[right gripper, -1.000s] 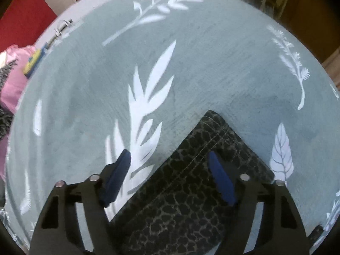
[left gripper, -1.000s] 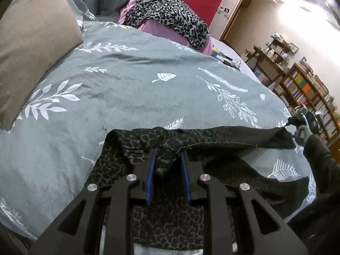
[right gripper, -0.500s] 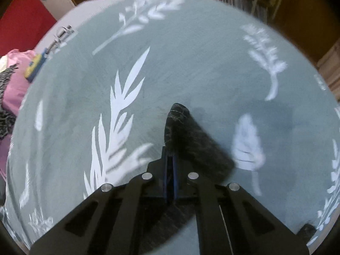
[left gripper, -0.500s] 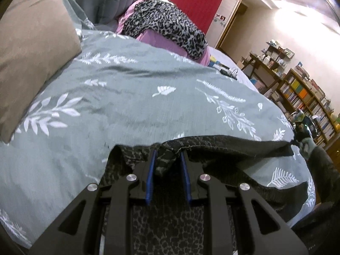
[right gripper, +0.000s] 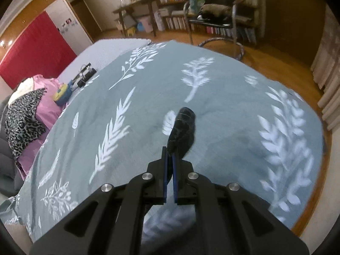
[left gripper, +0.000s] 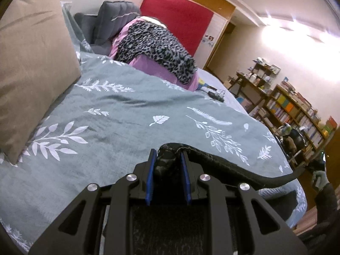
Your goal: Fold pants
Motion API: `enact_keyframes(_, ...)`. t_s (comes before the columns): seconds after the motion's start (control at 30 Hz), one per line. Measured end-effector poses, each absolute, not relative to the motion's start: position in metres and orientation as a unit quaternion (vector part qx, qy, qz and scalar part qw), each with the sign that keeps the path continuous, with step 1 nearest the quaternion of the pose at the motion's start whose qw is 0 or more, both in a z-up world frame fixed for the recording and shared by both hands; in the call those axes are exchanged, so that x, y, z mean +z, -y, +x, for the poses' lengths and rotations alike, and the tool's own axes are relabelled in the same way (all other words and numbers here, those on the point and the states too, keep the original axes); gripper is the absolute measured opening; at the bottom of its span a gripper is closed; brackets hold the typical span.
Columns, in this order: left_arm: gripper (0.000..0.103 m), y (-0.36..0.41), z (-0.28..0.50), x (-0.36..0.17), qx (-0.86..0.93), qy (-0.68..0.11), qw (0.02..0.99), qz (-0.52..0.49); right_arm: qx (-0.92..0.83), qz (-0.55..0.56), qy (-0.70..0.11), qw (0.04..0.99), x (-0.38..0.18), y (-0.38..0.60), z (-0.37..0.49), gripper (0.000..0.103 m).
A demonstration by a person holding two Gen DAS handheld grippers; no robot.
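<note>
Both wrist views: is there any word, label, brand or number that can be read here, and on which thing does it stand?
None can be read.
Book spines on the bookshelf: too small and blurred.
Small pictures stuck on the white wardrobe door: no legible text.
Yellow and blue item on the bed: any print is blurred.
Pants, grey leaf-print duvet: pattern only.

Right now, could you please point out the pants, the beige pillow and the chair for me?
pants (left gripper: 223, 161): left wrist view, on the dark edge stretched between the two grippers.
beige pillow (left gripper: 31, 59): left wrist view, on the middle of its face.
chair (right gripper: 214, 22): right wrist view, on the black seat.
</note>
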State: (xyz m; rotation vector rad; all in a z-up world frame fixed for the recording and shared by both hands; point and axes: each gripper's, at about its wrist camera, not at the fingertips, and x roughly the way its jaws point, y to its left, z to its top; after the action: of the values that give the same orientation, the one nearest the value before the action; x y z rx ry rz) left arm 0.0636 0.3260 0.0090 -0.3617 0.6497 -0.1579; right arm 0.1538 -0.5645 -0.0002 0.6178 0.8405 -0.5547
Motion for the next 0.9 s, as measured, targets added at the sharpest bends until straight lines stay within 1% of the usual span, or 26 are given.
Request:
enact_keyframes(0.13, 0.022, -0.326, 0.039, 0.005, -0.092, -0.319, 0.927, -0.173, -0.279, 0.305, -0.395, 0.82, -0.017, 0.567, 0.082, 0.004)
enact_keyframes(0.3, 0.022, -0.322, 0.006, -0.015, -0.093, -0.337, 0.924, -0.156, -0.284, 0.329, -0.405, 0.805, -0.058, 0.568, 0.014, 0.004)
enact_keyframes(0.47, 0.023, -0.321, -0.013, -0.045, -0.087, -0.365, 0.916, -0.143, -0.282, 0.358, -0.417, 0.787, -0.099, 0.575, -0.013, 0.004)
enact_keyframes(0.6, 0.024, -0.32, -0.018, -0.065, -0.077, -0.385, 0.911, -0.128, -0.284, 0.374, -0.416, 0.779, -0.117, 0.58, -0.023, 0.004)
enact_keyframes(0.63, 0.026, -0.319, -0.02, -0.067, -0.076, -0.389, 0.91, -0.12, -0.284, 0.38, -0.414, 0.777, -0.12, 0.581, -0.026, 0.004)
enact_keyframes(0.77, 0.036, -0.313, -0.025, -0.074, -0.067, -0.405, 0.908, -0.084, -0.297, 0.377, -0.408, 0.777, -0.122, 0.585, -0.031, 0.004)
enact_keyframes(0.8, 0.05, -0.314, -0.025, -0.075, -0.061, -0.41, 0.907, -0.08, -0.309, 0.37, -0.406, 0.776, -0.122, 0.586, -0.034, 0.005)
enact_keyframes(0.83, 0.07, -0.316, -0.026, -0.077, -0.052, -0.415, 0.905, -0.078, -0.319, 0.365, -0.406, 0.775, -0.121, 0.587, -0.036, 0.014)
enact_keyframes(0.87, 0.081, -0.319, -0.027, -0.078, -0.046, -0.419, 0.903, -0.08, -0.335, 0.353, -0.41, 0.771, -0.12, 0.588, -0.038, 0.019)
enact_keyframes(0.9, 0.082, -0.323, -0.028, -0.081, -0.046, -0.423, 0.901, -0.086, -0.351, 0.337, -0.414, 0.769, -0.117, 0.587, -0.038, 0.033)
